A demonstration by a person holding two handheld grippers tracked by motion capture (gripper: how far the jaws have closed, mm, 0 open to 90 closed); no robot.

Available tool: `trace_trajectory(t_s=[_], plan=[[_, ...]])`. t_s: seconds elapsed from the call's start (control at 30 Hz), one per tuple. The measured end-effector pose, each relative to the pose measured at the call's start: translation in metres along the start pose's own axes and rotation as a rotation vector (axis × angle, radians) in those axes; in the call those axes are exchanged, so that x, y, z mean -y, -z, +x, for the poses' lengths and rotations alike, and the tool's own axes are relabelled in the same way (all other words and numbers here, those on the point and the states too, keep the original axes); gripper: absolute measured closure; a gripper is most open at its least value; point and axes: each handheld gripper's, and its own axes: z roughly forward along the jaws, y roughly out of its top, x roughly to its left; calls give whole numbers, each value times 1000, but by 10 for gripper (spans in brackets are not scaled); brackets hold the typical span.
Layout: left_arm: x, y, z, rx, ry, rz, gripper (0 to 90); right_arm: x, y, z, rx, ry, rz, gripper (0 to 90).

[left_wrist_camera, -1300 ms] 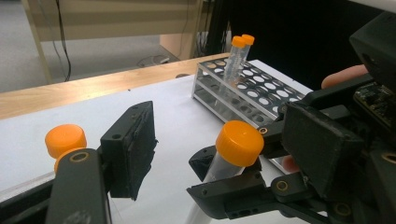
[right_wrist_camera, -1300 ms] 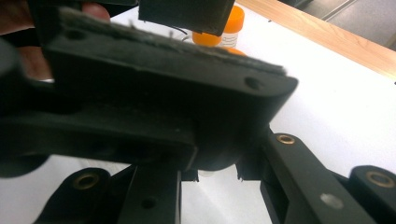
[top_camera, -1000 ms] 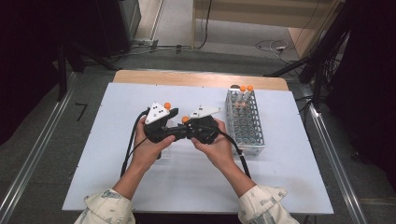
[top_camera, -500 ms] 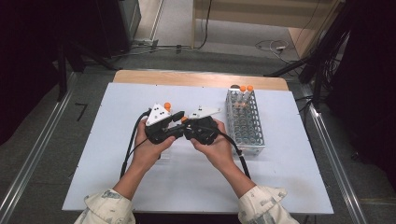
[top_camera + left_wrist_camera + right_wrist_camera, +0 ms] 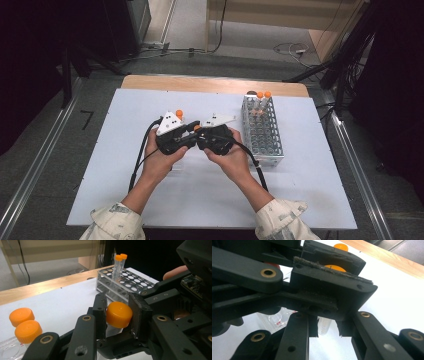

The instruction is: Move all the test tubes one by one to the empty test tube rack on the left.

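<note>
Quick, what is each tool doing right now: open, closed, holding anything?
Left tool: has just closed on the orange screw cap of a clear plastic tube.
Right tool: closed on that clear plastic tube's body.

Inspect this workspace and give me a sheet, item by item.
Surface: white tabletop on a wooden table, clean.
Job's things: capped tube held between both grippers; its orange cap is still on.
Clutter: metal tube rack with two orange-capped tubes at its far end; two loose orange-capped tubes near the left gripper.
Grippers: left gripper jaws have just been closing, now shut on the cap; right gripper shut on the tube body.
Cables: gripper cables trail toward the person.
Surroundings: grey floor, floor cables, metal rails.
</note>
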Motion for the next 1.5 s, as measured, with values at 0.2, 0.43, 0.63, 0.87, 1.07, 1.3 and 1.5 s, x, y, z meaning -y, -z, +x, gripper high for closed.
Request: trace_trajectory(t_s=[0.2, 0.43, 0.63, 0.87, 1.07, 1.3, 1.5], plan=[[-3, 4, 2, -2, 13, -33, 704, 0, 0, 1, -18, -7, -8, 550], [-12, 18, 12, -17, 48, -76, 704, 5, -2, 1, 17, -22, -7, 304], [-19, 30, 21, -54, 76, -117, 704, 9, -2, -3, 27, -40, -7, 281], [-18, 35, 34, -114, 105, -137, 704, 11, -1, -4, 31, -39, -2, 281], [-13, 33, 39, -146, 107, -127, 703, 12, -1, -5, 37, -46, -7, 262], [-5, 28, 48, -161, 130, -116, 704, 13, 0, -6, 56, -54, -22, 202], [2, 22, 48, -167, 125, -77, 702, 14, 0, -6, 54, -53, -22, 202]])
